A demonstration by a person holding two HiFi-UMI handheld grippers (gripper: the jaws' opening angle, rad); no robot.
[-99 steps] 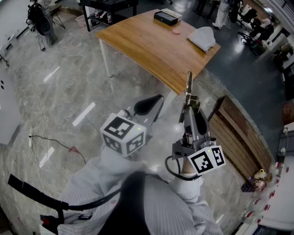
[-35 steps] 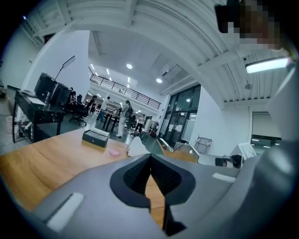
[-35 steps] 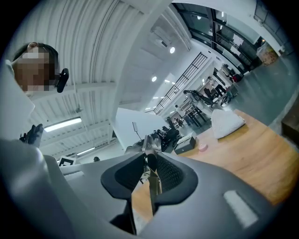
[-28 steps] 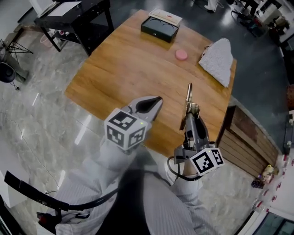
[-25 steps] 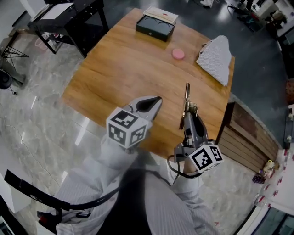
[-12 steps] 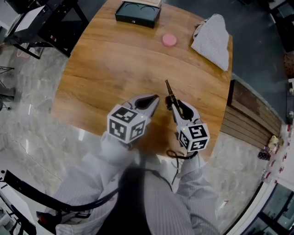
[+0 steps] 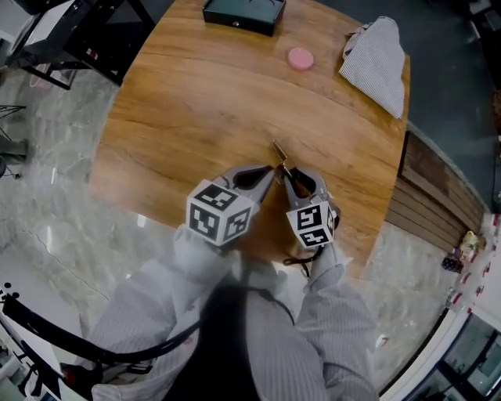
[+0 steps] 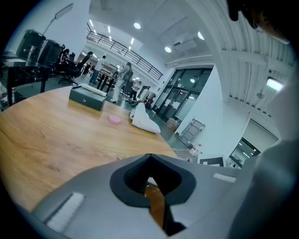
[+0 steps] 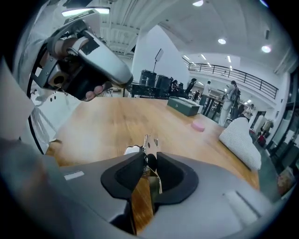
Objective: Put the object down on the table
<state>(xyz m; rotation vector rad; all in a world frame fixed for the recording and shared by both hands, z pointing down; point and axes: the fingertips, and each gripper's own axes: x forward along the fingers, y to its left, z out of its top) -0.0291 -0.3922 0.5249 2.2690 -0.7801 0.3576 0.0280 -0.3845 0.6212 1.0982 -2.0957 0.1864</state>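
My right gripper (image 7: 291, 177) is shut on a metal tool with a wooden handle (image 7: 279, 155). The tool points away from me, low over the wooden table (image 7: 188, 94); whether its tip touches the wood I cannot tell. In the right gripper view the metal tip (image 9: 147, 141) sticks out past the right gripper (image 9: 145, 161) and the handle runs back between the jaws. My left gripper (image 7: 263, 173) hangs just left of it, shut and empty. The left gripper (image 8: 150, 179) shows only wood colour through its slit.
A dark flat box (image 7: 243, 12) lies at the table's far edge. Near it are a pink round disc (image 7: 300, 58) and a striped cloth (image 7: 380, 51). A slatted wooden panel (image 7: 427, 196) stands right of the table. Marble floor (image 7: 47, 196) lies to the left.
The view has come over the table. My right gripper has dropped and swung the tool from upright to low and leftward, close beside the left gripper, which has barely moved.
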